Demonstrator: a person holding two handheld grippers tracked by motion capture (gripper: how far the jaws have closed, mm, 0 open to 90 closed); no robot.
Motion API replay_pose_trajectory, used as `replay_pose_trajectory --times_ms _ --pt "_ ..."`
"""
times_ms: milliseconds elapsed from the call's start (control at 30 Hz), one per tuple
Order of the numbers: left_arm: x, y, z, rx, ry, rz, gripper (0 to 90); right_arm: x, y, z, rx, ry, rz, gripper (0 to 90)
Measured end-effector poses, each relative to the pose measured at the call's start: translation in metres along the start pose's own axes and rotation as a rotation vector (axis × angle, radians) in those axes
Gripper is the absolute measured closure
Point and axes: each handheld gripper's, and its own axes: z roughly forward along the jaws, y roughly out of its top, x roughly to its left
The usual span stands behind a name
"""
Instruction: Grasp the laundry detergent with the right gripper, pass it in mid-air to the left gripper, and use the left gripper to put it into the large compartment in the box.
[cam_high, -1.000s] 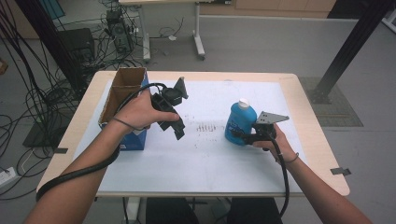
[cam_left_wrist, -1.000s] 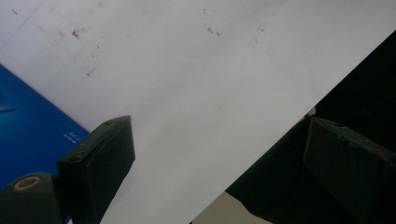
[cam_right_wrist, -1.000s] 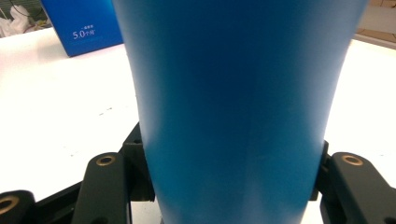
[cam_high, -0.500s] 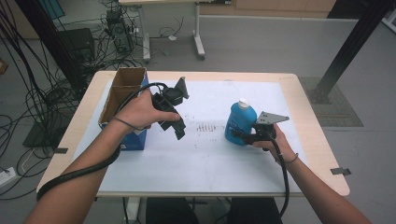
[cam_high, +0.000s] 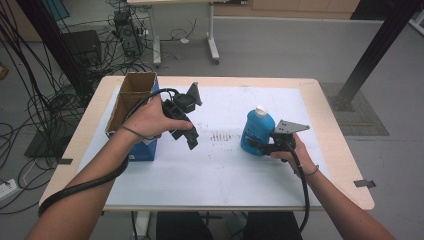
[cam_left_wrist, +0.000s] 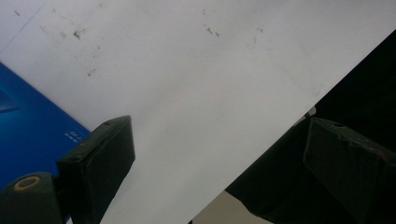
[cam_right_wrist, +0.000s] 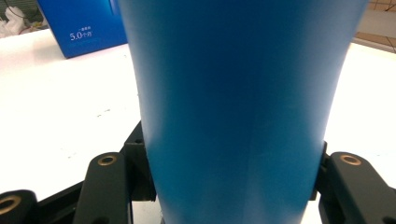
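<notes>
A blue bottle (cam_high: 256, 132) with a white cap stands upright on the white table mat (cam_high: 225, 165), right of centre. My right gripper (cam_high: 255, 146) is shut on its lower body; up close in the right gripper view the bottle (cam_right_wrist: 233, 107) sits between the two black jaws, which press on its sides. My left gripper (cam_high: 192, 142) is held above the mat near the box, tilted down, jaws wide open with nothing between them. In the left gripper view its fingers (cam_left_wrist: 100, 163) frame bare mat and the table's edge.
An open cardboard box with blue sides (cam_high: 134, 107) stands at the table's left edge, beside my left hand; the same blue box (cam_right_wrist: 79, 25) appears behind the bottle. Cables and equipment lie on the floor to the left. A black post (cam_high: 380, 45) rises at the right.
</notes>
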Motion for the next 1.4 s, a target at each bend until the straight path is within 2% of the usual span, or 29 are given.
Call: replay_pose_trajectory --times_ms 267,500,800,967,1067,1133,1167,1267,1300,1400 --pt "0.001 0.001 -0.006 -0.006 0.004 0.005 9.1 0.0 0.001 -0.001 0.004 0.009 0.005 41.8" --pt "-0.001 0.004 -0.019 -0.02 0.008 0.032 9.1 -0.004 0.013 -0.007 -0.009 0.017 0.015 41.8" --pt "-0.012 0.01 -0.043 -0.027 0.025 0.118 9.1 -0.007 0.033 -0.017 0.005 0.056 0.021 42.0" --pt "-0.022 0.012 -0.057 -0.017 0.043 0.181 9.2 -0.006 0.044 -0.022 0.006 0.084 0.008 42.0" --pt "-0.025 0.013 -0.062 -0.01 0.051 0.201 9.2 -0.005 0.05 -0.024 0.013 0.101 0.002 42.1" --pt "-0.029 0.014 -0.068 -0.005 0.052 0.236 9.2 -0.004 0.054 -0.026 0.015 0.113 0.0 42.1" --pt "-0.029 0.014 -0.068 -0.005 0.052 0.236 9.2 -0.004 0.054 -0.026 0.015 0.113 0.0 42.1" --pt "-0.033 0.014 -0.077 -0.003 0.054 0.282 9.2 -0.004 0.061 -0.029 0.023 0.138 -0.009 42.1" --pt "-0.033 0.014 -0.077 -0.003 0.054 0.282 9.2 -0.004 0.061 -0.029 0.023 0.138 -0.009 42.1" --pt "-0.037 0.015 -0.083 -0.007 0.047 0.338 9.5 -0.003 0.068 -0.031 0.031 0.167 -0.026 42.1"
